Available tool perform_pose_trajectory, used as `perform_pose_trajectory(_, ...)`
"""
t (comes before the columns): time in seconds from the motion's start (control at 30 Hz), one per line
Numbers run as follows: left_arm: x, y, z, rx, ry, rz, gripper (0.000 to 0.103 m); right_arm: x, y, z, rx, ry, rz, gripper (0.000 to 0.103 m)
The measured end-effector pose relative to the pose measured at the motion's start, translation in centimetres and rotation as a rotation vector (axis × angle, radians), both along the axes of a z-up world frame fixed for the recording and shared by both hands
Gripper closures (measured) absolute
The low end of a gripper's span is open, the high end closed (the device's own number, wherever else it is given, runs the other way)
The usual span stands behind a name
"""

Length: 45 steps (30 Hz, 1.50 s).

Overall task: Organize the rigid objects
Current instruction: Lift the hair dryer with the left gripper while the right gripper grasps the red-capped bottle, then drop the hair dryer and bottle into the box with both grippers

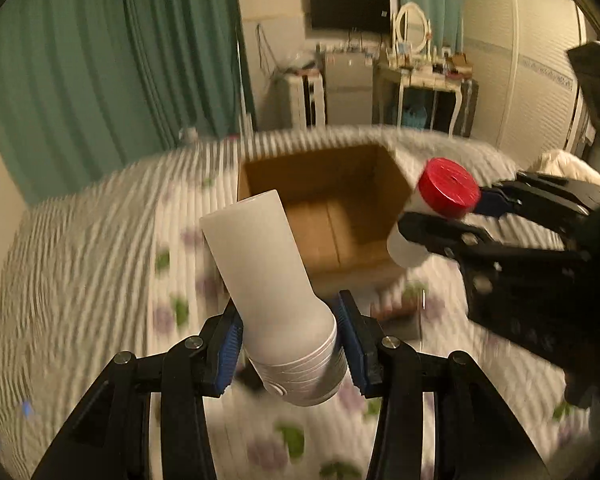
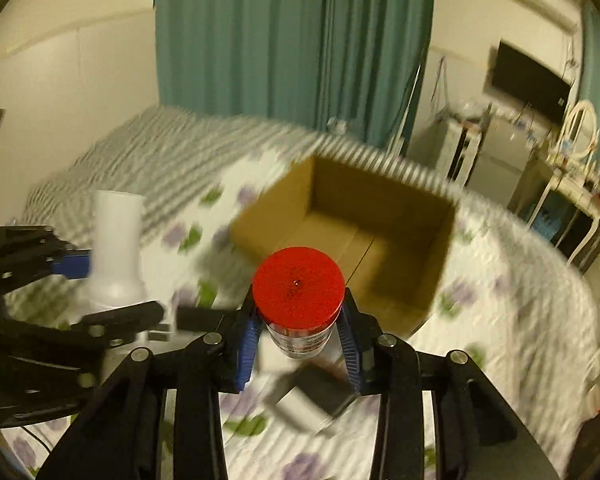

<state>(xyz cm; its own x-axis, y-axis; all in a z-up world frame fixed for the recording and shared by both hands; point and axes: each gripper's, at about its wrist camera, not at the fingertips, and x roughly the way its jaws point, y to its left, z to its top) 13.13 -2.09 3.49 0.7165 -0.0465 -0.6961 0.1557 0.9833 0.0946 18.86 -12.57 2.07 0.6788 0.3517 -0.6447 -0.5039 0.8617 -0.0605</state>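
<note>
Two hand-held grippers in view, both loaded, both above the bed (image 1: 80,240).

Left hand-held gripper (image 1: 290,344): closed on white bottle (image 1: 260,264), blue pads (image 1: 229,350) pressed against the wide ribbed lower end. Bottle tilted, plain end pointing up and far-left, overlapping the near-left corner of the cardboard box (image 1: 340,184) in the left wrist view. Same bottle (image 2: 116,248) and gripper (image 2: 112,292) at left in the right wrist view, bottle roughly upright there.

Right hand-held gripper (image 2: 298,332): closed on red-lidded jar (image 2: 298,292), blue pads (image 2: 247,342) gripping the body just below the red lid; label on the body blurred, unreadable. In the left wrist view, jar (image 1: 440,200) at right, over the near-right corner of the box, tilted with lid facing near, right gripper (image 1: 452,220) reaching in from the right.

Cardboard box (image 2: 380,216): open top, brown, on floral bedspread (image 2: 520,300), nothing visible inside. Just beyond both held items.

Dark flat object (image 2: 312,396) on bedspread below the jar, too blurred to identify.

Background: green curtain (image 2: 292,40) far, black wall screen (image 1: 350,8), cluttered dressing stand (image 1: 424,76) far right. Heavy motion blur on bedding.
</note>
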Motion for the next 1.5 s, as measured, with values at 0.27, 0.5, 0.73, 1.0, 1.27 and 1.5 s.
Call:
perform_pose_trajectory(0.27, 11.3, -2.0, -1.7, -0.010, 0.071, -0.053, 0.057, 7.9, -2.0, 3.6, 0.012, -0.012, -0.085, 0.068)
perform_pose_trajectory(0.5, 14.8, -2.2, -7.2, 0.005, 0.128, -0.059, 0.057, 12.6, -3.9, -0.5, 0.015, 0.063, -0.115, 0.068)
perform_pose_trajectory(0.73, 15.7, -1.8, -6.7, 0.023, 0.015, -0.038, 0.019, 15.1, -4.5, -3.9, 0.022, 0.095, -0.110, 0.067)
perform_pose_trajectory(1.0, 12.3, 0.4, -2.8, -0.020, -0.043, 0.025, 0.017, 15.9, -5.4, -1.6, 0.049, 0.027, -0.152, 0.037)
perform_pose_trajectory(1.27, 4.0, 2.9, 3.1, -0.072, -0.126, 0.120, 0.008, 9.7, -6.4, 4.9, 0.044, -0.066, -0.206, 0.019)
perform_pose_trajectory(1.5, -3.6, 4.0, 8.7, -0.131, -0.228, 0.129, 0.000, 0.5, -6.2, 11.1, -0.001, -0.137, -0.207, 0.007)
